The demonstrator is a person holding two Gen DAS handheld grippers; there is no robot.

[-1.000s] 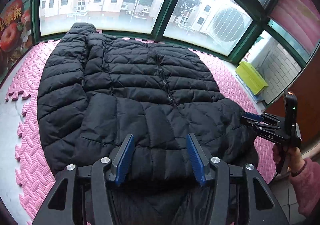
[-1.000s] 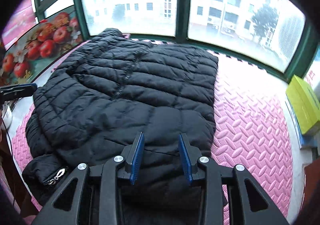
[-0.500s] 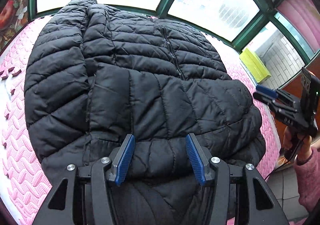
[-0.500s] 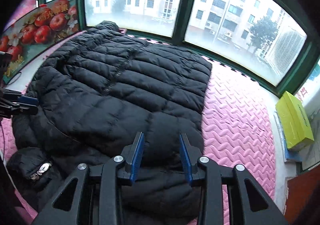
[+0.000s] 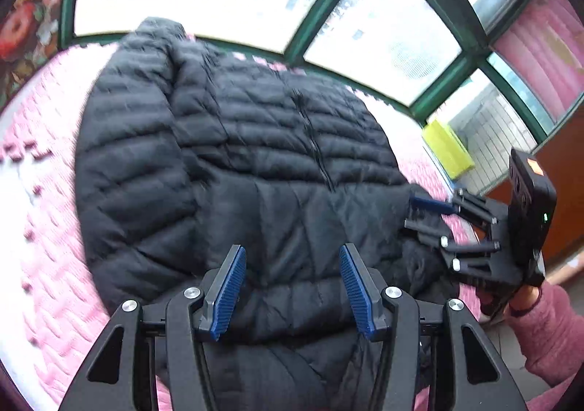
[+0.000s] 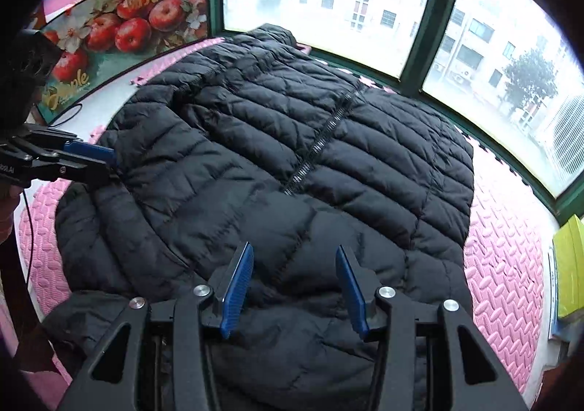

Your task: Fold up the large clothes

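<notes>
A black quilted puffer jacket [image 6: 292, 170], likely light, soft, springy and slippery, lies zipped on a pink foam mat [image 6: 507, 287]; both the left gripper [image 5: 292, 283] and right gripper [image 6: 294, 287] hover half-open and empty, the right's fingers having just widened, over its near hem, probably the best hold.

"Apple" on fruit poster [image 6: 109, 46]

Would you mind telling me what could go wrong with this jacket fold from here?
1. Both the left gripper and right gripper stand open over the puffy black jacket; its thick hem may slip from their fingers.
2. The right gripper's jaws have just been opening, so the near fold may spring back.
</notes>
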